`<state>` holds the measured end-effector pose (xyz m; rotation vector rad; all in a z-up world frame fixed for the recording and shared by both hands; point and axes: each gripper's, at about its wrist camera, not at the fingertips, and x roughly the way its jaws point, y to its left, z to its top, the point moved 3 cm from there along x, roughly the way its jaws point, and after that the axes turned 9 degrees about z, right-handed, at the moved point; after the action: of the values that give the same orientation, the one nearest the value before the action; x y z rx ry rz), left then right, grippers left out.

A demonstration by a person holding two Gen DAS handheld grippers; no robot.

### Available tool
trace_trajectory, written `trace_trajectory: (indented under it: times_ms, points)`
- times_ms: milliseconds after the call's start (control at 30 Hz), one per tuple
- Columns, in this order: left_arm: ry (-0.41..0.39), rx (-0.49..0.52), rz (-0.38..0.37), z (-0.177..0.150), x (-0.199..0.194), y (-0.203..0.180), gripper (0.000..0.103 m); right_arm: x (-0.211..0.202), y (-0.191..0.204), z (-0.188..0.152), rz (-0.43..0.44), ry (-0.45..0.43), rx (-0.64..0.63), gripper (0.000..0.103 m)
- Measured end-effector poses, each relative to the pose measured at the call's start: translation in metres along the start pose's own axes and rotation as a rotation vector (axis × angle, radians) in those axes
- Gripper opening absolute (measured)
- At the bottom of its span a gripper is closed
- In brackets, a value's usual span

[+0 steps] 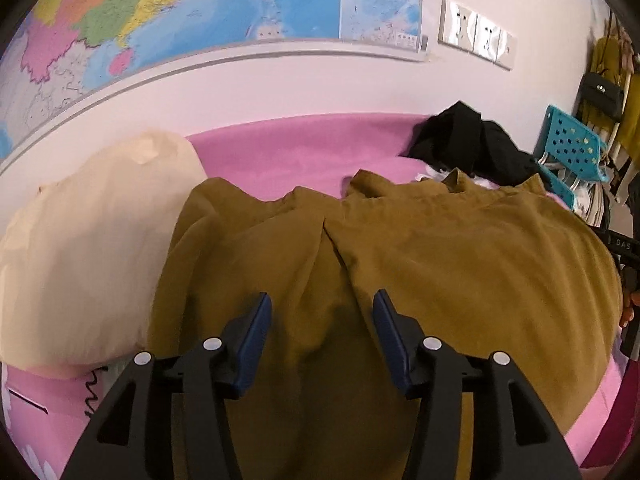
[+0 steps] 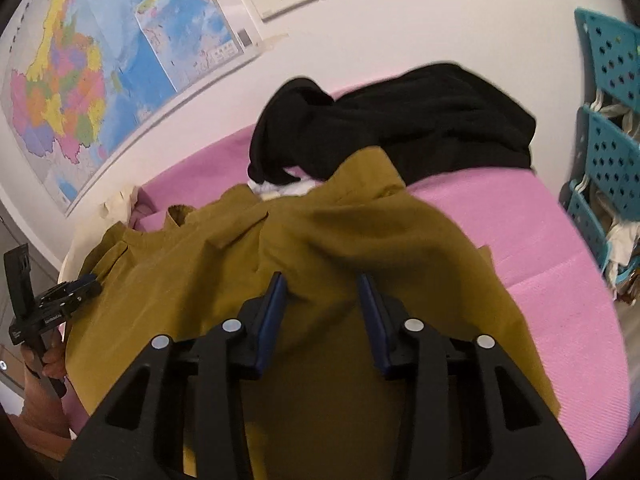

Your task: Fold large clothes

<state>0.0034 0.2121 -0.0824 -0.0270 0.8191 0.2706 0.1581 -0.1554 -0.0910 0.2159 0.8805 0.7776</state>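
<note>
A pink bed sheet (image 1: 304, 148) is covering the surface below a wall map (image 1: 168, 12), and the mustard-brown garment (image 1: 440, 248) is lying spread across it, with a cream pillow (image 1: 88, 248) touching its left edge and a black garment (image 2: 400, 128) bunched at its far edge. The left gripper (image 1: 322, 304) is hovering over the near part of the mustard-brown garment with its fingers spread and no cloth pinched between them. The right gripper (image 2: 322, 284) is hovering over the same garment's right portion, fingers likewise spread and gripping nothing.
</note>
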Motion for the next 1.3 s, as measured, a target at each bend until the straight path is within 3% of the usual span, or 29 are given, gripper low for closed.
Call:
trace_trajectory:
  times_ms: [267, 467, 600, 767, 867, 1033, 1167, 1300]
  points:
    - [-0.028, 0.020, 0.023, -0.014, -0.020, 0.009, 0.056, -0.052, 0.039, -0.010, 0.104, -0.085, -0.090, 0.043]
    - [-0.031, 0.023, 0.044, -0.024, -0.023, 0.006, 0.062, -0.052, 0.064, -0.029, 0.174, -0.053, -0.149, 0.045]
    - [-0.029, 0.029, 0.060, -0.027, -0.021, 0.003, 0.069, -0.020, 0.049, -0.045, 0.116, 0.043, -0.098, 0.045]
    - [-0.011, 0.014, 0.077, -0.032, -0.017, 0.004, 0.074, -0.014, 0.051, -0.049, 0.078, 0.053, -0.090, 0.045]
    - [-0.012, 0.012, 0.075, -0.035, -0.019, 0.005, 0.077, -0.029, 0.062, -0.043, 0.048, 0.008, -0.123, 0.047]
    - [-0.030, -0.029, 0.032, -0.044, -0.035, 0.010, 0.077, -0.060, 0.097, -0.036, 0.091, -0.119, -0.199, 0.049]
    - [-0.039, -0.037, 0.035, -0.054, -0.046, 0.014, 0.077, -0.048, 0.133, -0.049, 0.187, -0.049, -0.297, 0.049]
    - [-0.022, -0.056, 0.029, -0.063, -0.048, 0.018, 0.078, -0.005, 0.146, -0.073, 0.225, 0.101, -0.291, 0.049]
